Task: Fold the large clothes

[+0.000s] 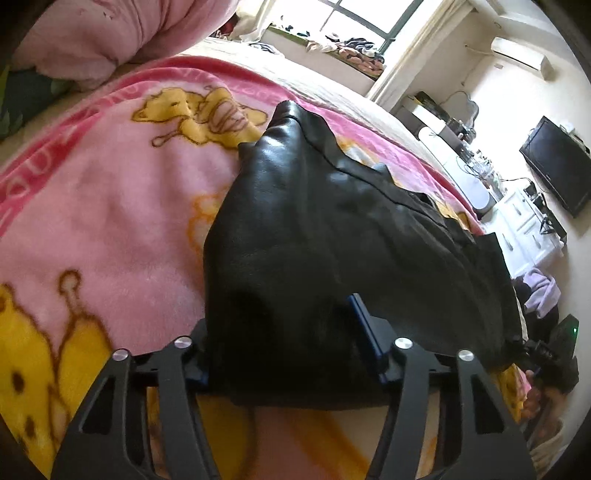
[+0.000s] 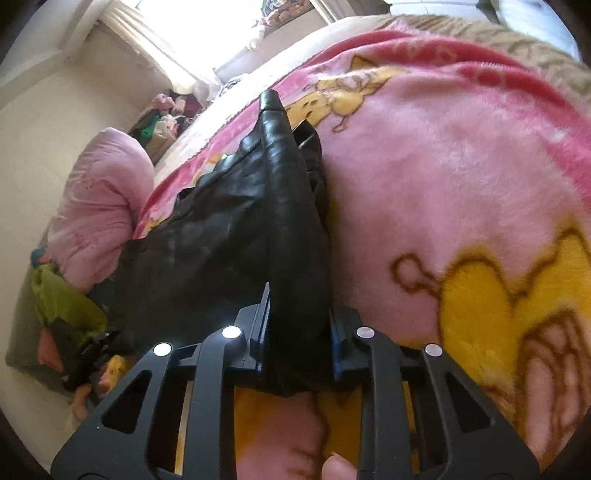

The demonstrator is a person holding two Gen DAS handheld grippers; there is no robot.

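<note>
A black leather garment (image 1: pixel 325 229) lies on a pink blanket with yellow cartoon bears (image 1: pixel 110 206). My left gripper (image 1: pixel 284 332) is shut on a thick fold of the garment near its close edge; the leather covers the left finger and bulges between the jaws. In the right wrist view my right gripper (image 2: pixel 299 325) is shut on another edge of the same garment (image 2: pixel 258 206), which stretches away toward a far narrow end. The blanket (image 2: pixel 443 184) fills the right side there.
A pink pillow (image 1: pixel 110 33) lies at the bed's head and shows in the right wrist view (image 2: pixel 99 206). A window sill with clothes (image 1: pixel 343 48), a white cabinet and a dark screen (image 1: pixel 561 166) stand beyond the bed. Loose clothes (image 2: pixel 66 314) lie beside it.
</note>
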